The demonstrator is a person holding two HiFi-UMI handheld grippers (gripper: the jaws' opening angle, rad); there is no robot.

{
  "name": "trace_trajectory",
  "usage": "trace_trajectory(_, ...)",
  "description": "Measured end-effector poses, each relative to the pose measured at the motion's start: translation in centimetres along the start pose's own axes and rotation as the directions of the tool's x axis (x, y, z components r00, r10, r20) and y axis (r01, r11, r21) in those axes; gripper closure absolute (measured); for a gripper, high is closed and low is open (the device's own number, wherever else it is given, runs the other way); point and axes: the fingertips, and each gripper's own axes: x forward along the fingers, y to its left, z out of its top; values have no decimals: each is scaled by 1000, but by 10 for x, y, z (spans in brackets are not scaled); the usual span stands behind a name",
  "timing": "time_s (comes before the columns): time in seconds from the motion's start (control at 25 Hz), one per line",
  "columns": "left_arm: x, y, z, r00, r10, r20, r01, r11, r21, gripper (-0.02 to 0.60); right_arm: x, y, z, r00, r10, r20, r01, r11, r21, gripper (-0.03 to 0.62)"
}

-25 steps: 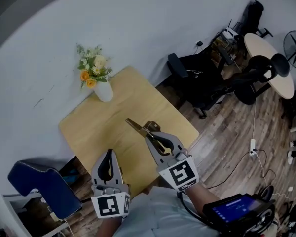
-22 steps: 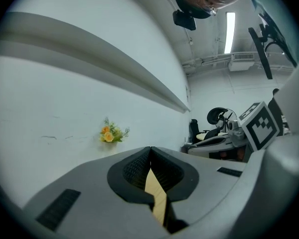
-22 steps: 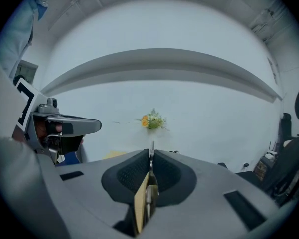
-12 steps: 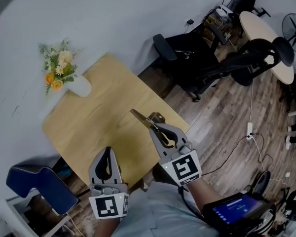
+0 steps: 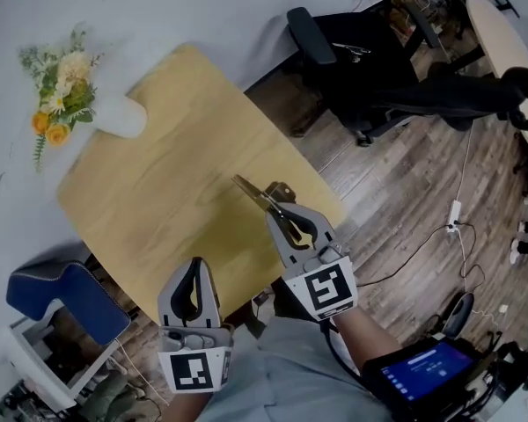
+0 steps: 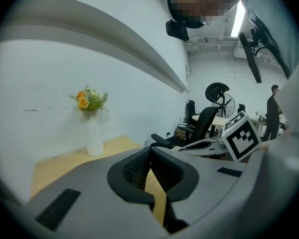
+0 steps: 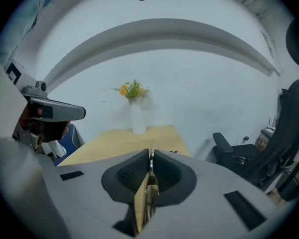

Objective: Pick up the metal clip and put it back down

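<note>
Wood table (image 5: 158, 192) fills your view, with a white vase (image 5: 123, 117) of flowers at its far corner. Across the top from the vase, your right gripper (image 5: 273, 212) is clamped on the metal clip (image 5: 249, 189), whose tip points toward the vase. Farther from the vase, your left gripper (image 5: 195, 264) has its jaws together, empty.

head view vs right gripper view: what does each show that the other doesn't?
Head view only: the left gripper, and the metal clip seen from above, sticking out past the right gripper over the table.
Right gripper view only: the clip edge-on, pinched between that gripper's jaws.
Both: the table, the vase of flowers and the black office chair.
</note>
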Motion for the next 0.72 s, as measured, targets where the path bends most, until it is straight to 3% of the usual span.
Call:
trace_trajectory(0.44,31,12,-60,987,37,-158,-47,997,-58,563,47,-9,-71,994,64,-85,-56,994,93,537)
trace_trajectory(0.72,36,13,-87,975,41,-216,-62,994,-93,563,61,-18,-85,996,60,-63,-51,989,140,536)
